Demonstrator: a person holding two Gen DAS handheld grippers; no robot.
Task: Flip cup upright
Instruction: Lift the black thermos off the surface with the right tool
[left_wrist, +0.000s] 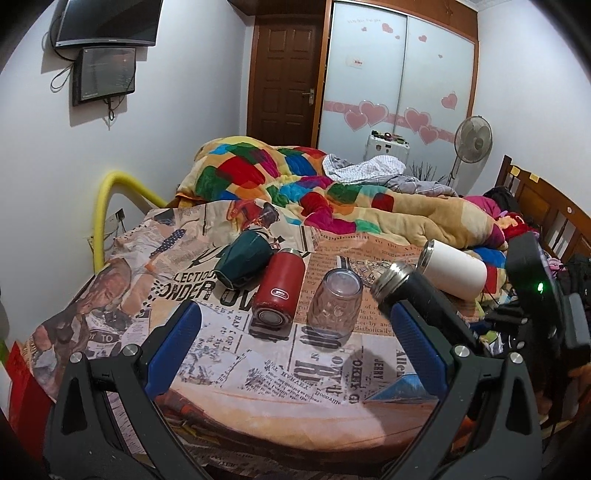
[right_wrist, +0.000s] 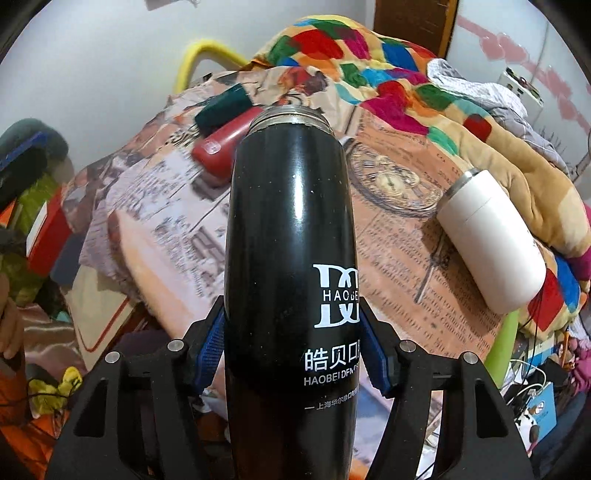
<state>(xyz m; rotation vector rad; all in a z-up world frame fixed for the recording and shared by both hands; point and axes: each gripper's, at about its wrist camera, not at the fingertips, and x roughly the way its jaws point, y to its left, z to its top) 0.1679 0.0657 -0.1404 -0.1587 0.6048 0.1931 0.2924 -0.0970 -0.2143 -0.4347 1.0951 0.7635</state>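
Observation:
My right gripper (right_wrist: 291, 343) is shut on a black steel flask (right_wrist: 291, 236) and holds it tilted above the newspaper-print sheet (left_wrist: 258, 373); the flask also shows in the left wrist view (left_wrist: 413, 295), with the right gripper (left_wrist: 532, 291) behind it. My left gripper (left_wrist: 295, 328) is open and empty, just short of a clear glass cup (left_wrist: 334, 304) standing mouth down and a red flask (left_wrist: 279, 291) lying on its side. A dark green cup (left_wrist: 242, 264) and a white flask (left_wrist: 452, 267) also lie on their sides.
A colourful patchwork quilt (left_wrist: 332, 192) is heaped behind the cups. A yellow padded rail (left_wrist: 110, 188) runs along the bed's left edge by the wall. Clutter and cables (right_wrist: 535, 398) lie to the right of the bed.

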